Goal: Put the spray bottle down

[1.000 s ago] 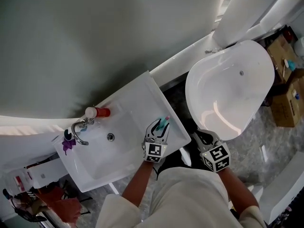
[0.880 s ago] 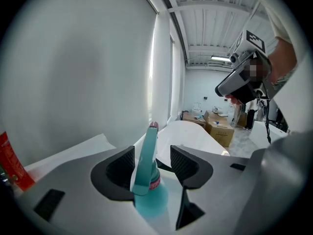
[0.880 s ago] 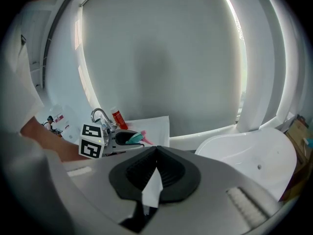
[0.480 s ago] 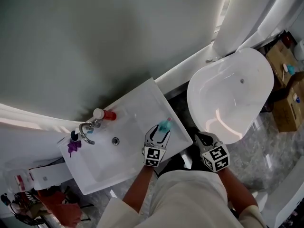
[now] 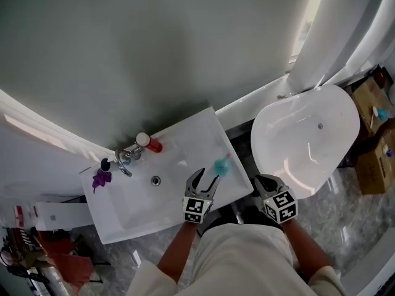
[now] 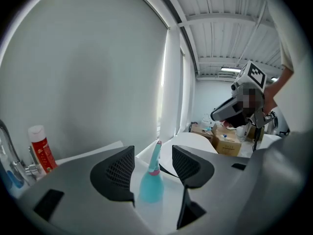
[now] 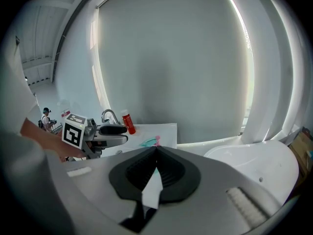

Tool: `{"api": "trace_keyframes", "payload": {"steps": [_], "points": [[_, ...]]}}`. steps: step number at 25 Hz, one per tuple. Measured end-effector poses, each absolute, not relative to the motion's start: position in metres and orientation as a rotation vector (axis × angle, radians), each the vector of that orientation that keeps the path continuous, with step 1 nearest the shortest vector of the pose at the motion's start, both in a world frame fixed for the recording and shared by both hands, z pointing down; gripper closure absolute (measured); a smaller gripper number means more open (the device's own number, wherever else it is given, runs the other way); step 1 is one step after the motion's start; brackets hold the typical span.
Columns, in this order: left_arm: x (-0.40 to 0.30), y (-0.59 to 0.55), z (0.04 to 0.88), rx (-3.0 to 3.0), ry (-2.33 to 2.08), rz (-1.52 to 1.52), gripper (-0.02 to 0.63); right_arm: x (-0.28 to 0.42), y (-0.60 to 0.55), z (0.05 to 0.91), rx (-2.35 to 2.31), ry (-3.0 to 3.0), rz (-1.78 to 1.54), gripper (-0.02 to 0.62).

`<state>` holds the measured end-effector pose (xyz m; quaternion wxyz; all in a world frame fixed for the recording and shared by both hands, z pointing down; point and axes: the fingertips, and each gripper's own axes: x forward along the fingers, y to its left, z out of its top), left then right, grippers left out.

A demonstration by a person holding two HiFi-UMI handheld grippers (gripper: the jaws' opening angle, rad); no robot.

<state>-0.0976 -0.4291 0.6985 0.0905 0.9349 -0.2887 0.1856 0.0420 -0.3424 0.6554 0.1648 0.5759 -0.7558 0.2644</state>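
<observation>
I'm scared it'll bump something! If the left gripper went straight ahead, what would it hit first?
Probably the teal plastic spray bottle on the white sink. The left gripper has just opened its jaws, nothing between them.

My head view looks steeply down from well above the sink (image 5: 123, 209) and takes in its whole top. The left gripper view sits low and close at the sink's front edge, facing across its right end to the wall (image 5: 154, 42). The right gripper view stands just off that end, also facing the wall. All three share the sink's right end, with the spray bottle (image 5: 221, 166) on it.
</observation>
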Motion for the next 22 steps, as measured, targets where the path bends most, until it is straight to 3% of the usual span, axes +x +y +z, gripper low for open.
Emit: {"api": "trace_keyframes", "payload": {"steps": [9, 22], "points": [[-0.129, -0.403, 0.658, 2.645, -1.134, 0.509, 0.457, 0.039, -0.335, 0.639, 1.534, -2.272, 0.678, 0.584], [-0.135, -0.314, 0.621, 2.479, -1.404, 0.532, 0.509, 0.067, -0.283, 0.607, 1.395, -2.400, 0.509, 0.584]]}}
